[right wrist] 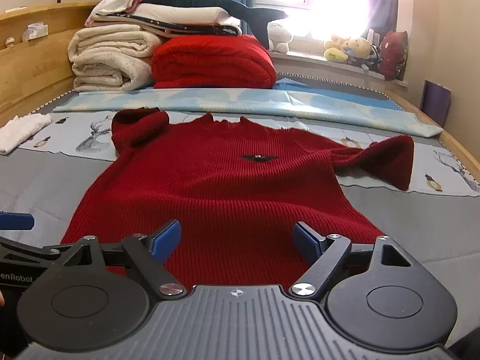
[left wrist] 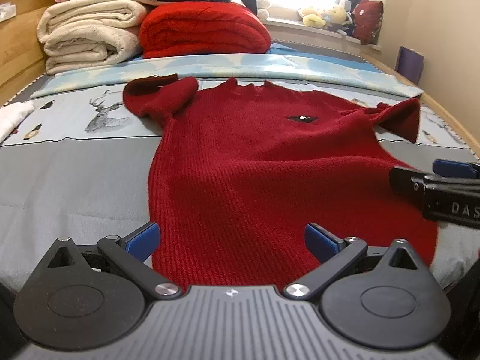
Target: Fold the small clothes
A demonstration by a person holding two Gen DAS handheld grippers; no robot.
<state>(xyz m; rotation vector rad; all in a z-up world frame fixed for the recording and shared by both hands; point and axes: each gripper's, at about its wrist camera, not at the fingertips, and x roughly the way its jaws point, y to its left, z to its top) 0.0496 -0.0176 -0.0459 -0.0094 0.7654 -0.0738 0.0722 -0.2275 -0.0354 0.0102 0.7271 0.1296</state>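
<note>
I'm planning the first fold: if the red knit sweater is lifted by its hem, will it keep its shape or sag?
The red knit sweater will probably sag: it lies limp on the bed, and one sleeve is already crumpled. The thick ribbed knit suggests some weight, so it may stretch under a one-sided lift. The fuzzy knit probably won't slip from the pads.

A stack of cream blankets [right wrist: 111, 60] sits in the upper left of the frame, with a folded red blanket [right wrist: 213, 61] touching its right side. Stuffed toys [right wrist: 351, 48] line the windowsill at upper right. A white cloth [right wrist: 22, 130] lies at the left edge on the bed [right wrist: 420, 225].
</note>
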